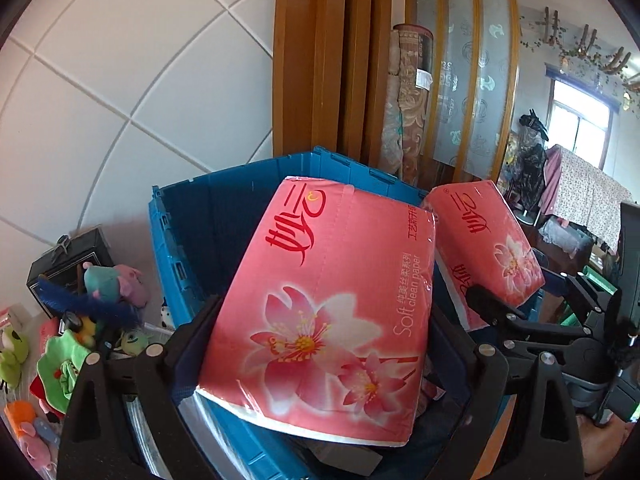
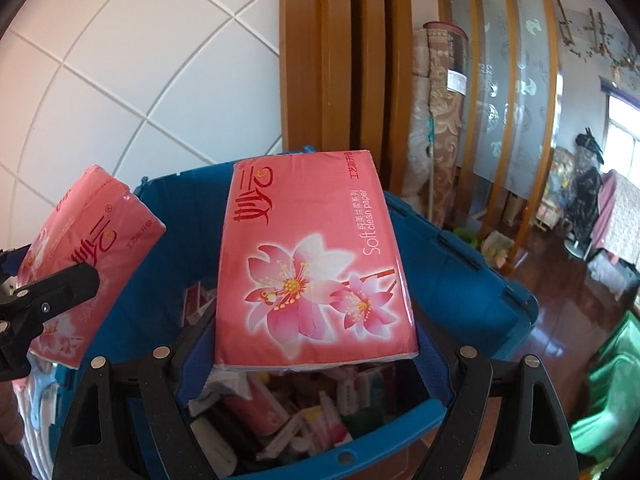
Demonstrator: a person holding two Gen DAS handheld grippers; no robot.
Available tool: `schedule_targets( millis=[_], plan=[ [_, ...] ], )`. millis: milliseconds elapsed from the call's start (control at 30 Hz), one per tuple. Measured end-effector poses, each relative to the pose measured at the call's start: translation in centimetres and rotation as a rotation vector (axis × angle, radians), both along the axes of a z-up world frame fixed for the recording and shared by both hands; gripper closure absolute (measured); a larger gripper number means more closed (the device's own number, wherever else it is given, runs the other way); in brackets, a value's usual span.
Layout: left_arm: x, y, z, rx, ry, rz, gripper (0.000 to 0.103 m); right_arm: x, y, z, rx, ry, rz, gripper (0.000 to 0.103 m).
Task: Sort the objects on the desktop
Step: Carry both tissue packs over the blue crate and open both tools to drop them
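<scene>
Two pink packs of tissue paper, each printed with red flowers and the words "Soft clean paper", hang over an open blue crate. The left hand-held gripper (image 1: 320,344) clamps one tissue pack (image 1: 324,304) between its black fingers (image 1: 488,372), the pack tilted above the crate's near rim. Just to its right, the right hand-held gripper (image 2: 316,356) grips the second tissue pack (image 2: 312,256) in the same manner, its jaws spread wide around the pack's sides, above the middle of the blue crate (image 2: 460,264). Inside the crate lies a jumble of small boxes and packets (image 2: 280,412), too muddled to name. Plush toys (image 1: 112,284) are heaped beside the crate's left wall, next to a dark box (image 1: 72,264). Behind stand a white tiled wall (image 1: 120,80), wooden door frames (image 1: 312,60) and rolled patterned rugs (image 1: 408,100).
</scene>
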State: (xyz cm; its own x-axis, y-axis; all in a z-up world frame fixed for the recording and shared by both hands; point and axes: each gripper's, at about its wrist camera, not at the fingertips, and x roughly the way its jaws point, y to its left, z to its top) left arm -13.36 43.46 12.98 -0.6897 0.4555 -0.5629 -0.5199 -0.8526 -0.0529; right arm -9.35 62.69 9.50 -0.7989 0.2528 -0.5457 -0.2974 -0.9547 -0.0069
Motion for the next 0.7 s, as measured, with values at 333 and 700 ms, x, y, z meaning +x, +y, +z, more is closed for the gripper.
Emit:
schedule_targets(
  millis=[333,700],
  plan=[
    [0.4,1.6,0.0,-0.044,0.039,0.013,0.007,-0.9,2.4,-1.2,-0.004,-0.018,-0.002,0.009],
    [1.7,-2.5,0.9,-0.011,0.071,0.039,0.007,0.0,0.3,0.1,0.012,0.012,0.036,0.0]
  ],
)
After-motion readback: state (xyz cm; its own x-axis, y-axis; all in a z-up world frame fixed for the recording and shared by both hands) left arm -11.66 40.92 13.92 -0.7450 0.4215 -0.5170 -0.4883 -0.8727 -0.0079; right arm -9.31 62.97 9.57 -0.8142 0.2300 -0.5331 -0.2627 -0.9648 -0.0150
